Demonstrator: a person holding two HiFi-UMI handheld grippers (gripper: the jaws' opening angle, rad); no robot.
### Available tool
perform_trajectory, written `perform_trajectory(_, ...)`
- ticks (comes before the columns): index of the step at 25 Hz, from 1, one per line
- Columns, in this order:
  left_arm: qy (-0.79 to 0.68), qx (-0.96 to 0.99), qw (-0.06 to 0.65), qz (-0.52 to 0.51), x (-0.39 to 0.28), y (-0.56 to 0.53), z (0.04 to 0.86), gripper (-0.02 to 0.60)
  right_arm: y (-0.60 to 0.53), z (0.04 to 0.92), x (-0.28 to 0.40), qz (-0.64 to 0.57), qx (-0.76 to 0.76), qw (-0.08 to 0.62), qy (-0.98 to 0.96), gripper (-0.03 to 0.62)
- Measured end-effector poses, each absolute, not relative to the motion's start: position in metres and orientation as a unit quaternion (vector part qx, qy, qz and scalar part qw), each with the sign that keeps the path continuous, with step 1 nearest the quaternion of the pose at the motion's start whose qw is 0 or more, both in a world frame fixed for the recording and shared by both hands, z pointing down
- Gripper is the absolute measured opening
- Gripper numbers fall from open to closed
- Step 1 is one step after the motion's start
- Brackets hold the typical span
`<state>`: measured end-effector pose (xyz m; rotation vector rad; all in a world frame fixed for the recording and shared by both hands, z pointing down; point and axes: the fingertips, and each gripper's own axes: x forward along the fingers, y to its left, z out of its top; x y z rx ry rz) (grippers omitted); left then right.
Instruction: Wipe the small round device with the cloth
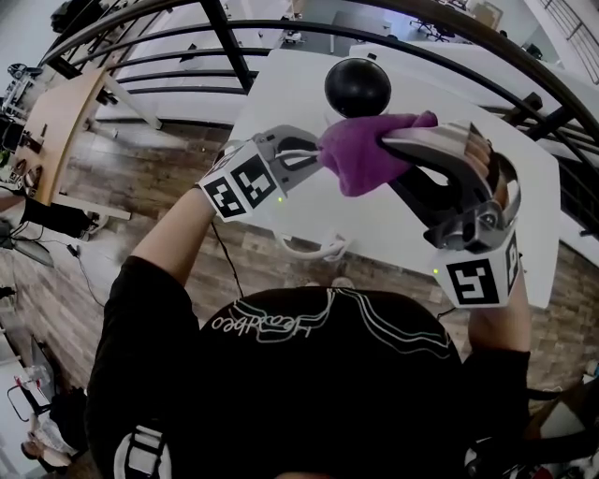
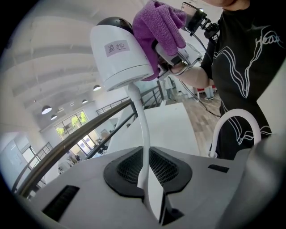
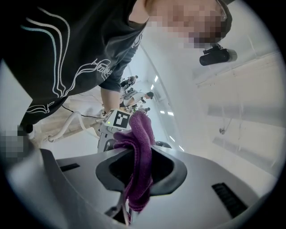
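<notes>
Dark railings [image 1: 281,28] and plank flooring ring the white desk [image 1: 281,89]. My left gripper [image 2: 149,179] has its jaws closed tight on the thin white stalk [image 2: 142,125] under the small round device [image 2: 119,49]. I hold the device in the air over the far part of the desk, resting on nothing. The purple cloth [image 3: 139,152] presses against its right flank, and my right gripper [image 3: 136,179] has its jaws pinched on a bunched fold of it.

My worry is the stalk. It is a slim hold, so a firm rub could swing or twist the device in my left jaws, or pull it free onto the desk. The cloth could also slip out of its fold. A slack white cable loop [image 1: 314,248] hanging near the desk's near edge might snag.
</notes>
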<state>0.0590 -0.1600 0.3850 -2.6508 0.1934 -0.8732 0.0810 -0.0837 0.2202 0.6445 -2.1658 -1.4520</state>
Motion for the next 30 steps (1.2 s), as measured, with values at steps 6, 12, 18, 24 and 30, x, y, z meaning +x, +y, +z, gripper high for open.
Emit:
perform_trajectory(6, 0.079, -0.933, 0.166, -0.311, 0.06, -0.161, 0.386, 0.052, -0.085, 0.231, 0.082, -0.508, 0.227, 0.216, -0.803, 0.067)
perform_trajectory(12, 0.093, -0.932, 0.163, -0.311, 0.063, -0.163, 0.38, 0.052, -0.086, 0.246, 0.086, -0.47, 0.218, 0.206, -0.83, 0.067)
perform_trajectory(18, 0.098, -0.932, 0.161, -0.31, 0.062, -0.163, 0.382, 0.052, -0.083, 0.281, 0.082, -0.412, 0.207, 0.198, -0.865, 0.066)
perform_trajectory(24, 0.109, -0.93, 0.159, -0.315, 0.068, -0.162, 0.382, 0.052, -0.074, 0.307, 0.098, -0.326, 0.192, 0.18, -0.908, 0.067)
perform_trajectory(30, 0.127, -0.927, 0.156, -0.317, 0.07, -0.162, 0.382, 0.055, -0.063, 0.321, 0.12, -0.259, 0.195, 0.15, -0.934, 0.066)
